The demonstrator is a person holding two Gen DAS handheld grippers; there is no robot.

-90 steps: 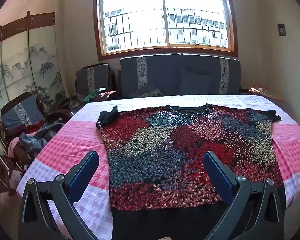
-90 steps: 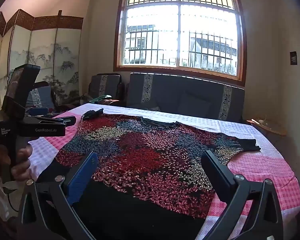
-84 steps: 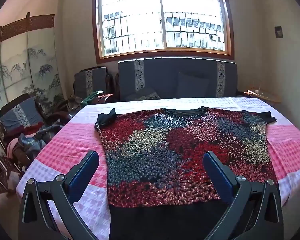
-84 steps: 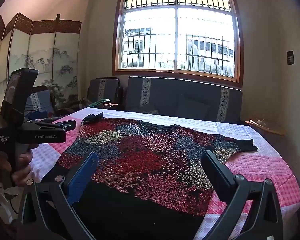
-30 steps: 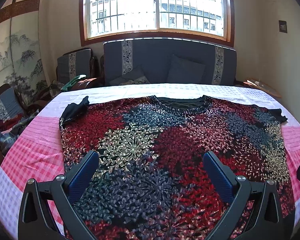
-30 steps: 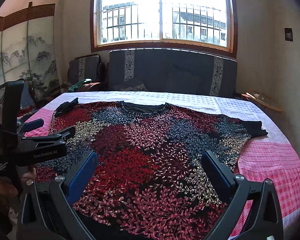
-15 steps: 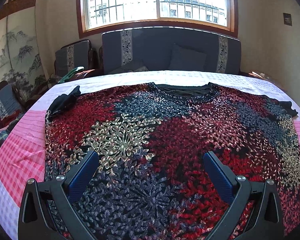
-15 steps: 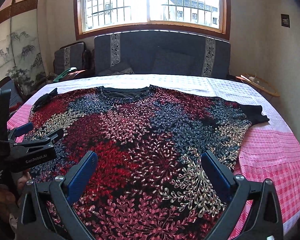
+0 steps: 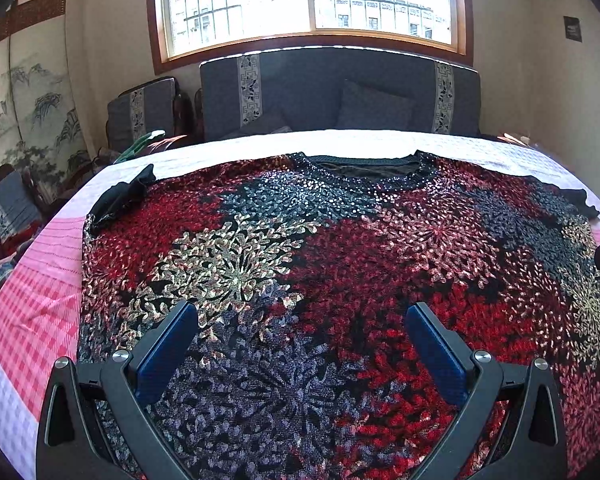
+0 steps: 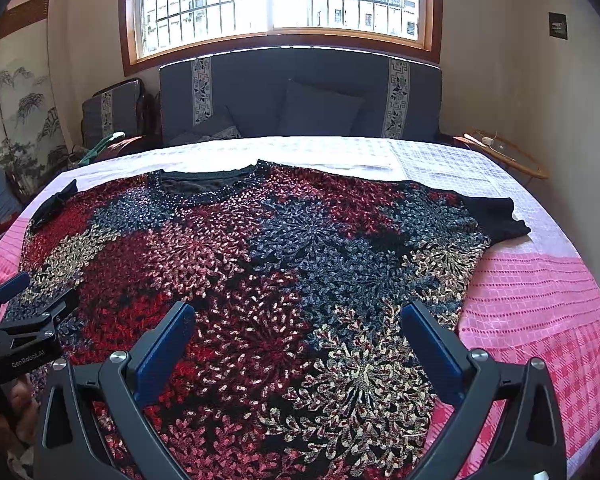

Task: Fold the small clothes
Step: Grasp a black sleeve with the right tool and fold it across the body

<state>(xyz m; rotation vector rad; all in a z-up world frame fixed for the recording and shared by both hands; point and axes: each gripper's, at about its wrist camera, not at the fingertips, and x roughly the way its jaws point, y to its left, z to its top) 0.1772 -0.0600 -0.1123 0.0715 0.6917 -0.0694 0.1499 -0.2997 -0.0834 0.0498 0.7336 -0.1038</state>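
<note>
A short-sleeved top with red, grey and gold sequin bursts lies flat on the bed, neckline toward the sofa. Its black left sleeve is crumpled; its black right sleeve lies flat. My left gripper hovers open over the top's lower left half, with nothing between its blue pads. My right gripper hovers open over the lower right half, also holding nothing. The left gripper's body shows at the left edge of the right wrist view, held by a hand.
The bed has a pink and white checked cover. A dark blue sofa stands under the window behind it. An armchair and a painted folding screen are at the left. A round side table sits at the right.
Both grippers have moved forward and lower over the top, from behind its black hem to above its middle. The top has not moved, and both grippers have stayed open.
</note>
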